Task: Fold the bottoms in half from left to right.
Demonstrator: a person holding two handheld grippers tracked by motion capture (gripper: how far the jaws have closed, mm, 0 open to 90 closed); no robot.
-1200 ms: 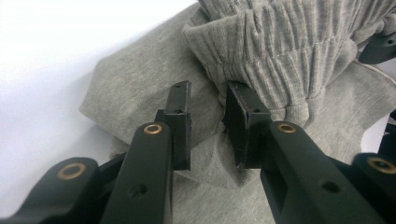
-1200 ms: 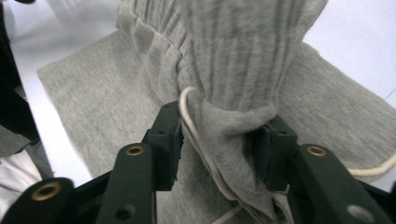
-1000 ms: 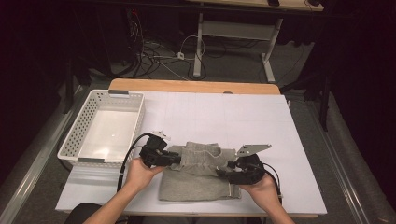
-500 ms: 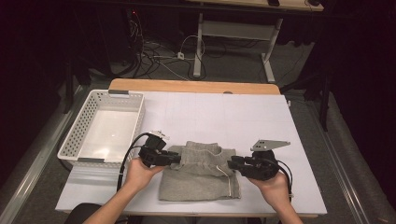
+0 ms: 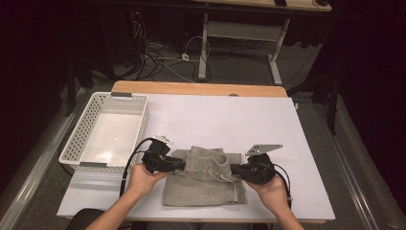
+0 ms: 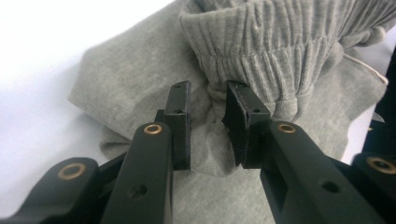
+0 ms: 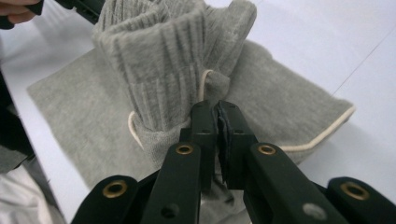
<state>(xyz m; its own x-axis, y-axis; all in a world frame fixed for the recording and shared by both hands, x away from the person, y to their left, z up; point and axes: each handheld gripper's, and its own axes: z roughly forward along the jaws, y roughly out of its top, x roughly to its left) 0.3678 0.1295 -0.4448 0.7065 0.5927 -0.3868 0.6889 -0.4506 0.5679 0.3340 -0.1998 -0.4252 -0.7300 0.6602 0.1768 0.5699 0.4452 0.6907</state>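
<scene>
- Grey garment (image 5: 206, 179): lies partly folded at the lower centre of the frame, on the bench (image 5: 215, 120); its ribbed waistband is bunched up at the top edge.
- My left hand-held gripper (image 6: 208, 109): clamped on a pinch of waistband fabric.
- My right hand-held gripper (image 7: 215, 116): its jaws have just been closing and now pinch the cloth by the drawstring.
- Basket (image 5: 79, 139), middle left: empty. I judge folding unfinished, stowing still to do.
</scene>
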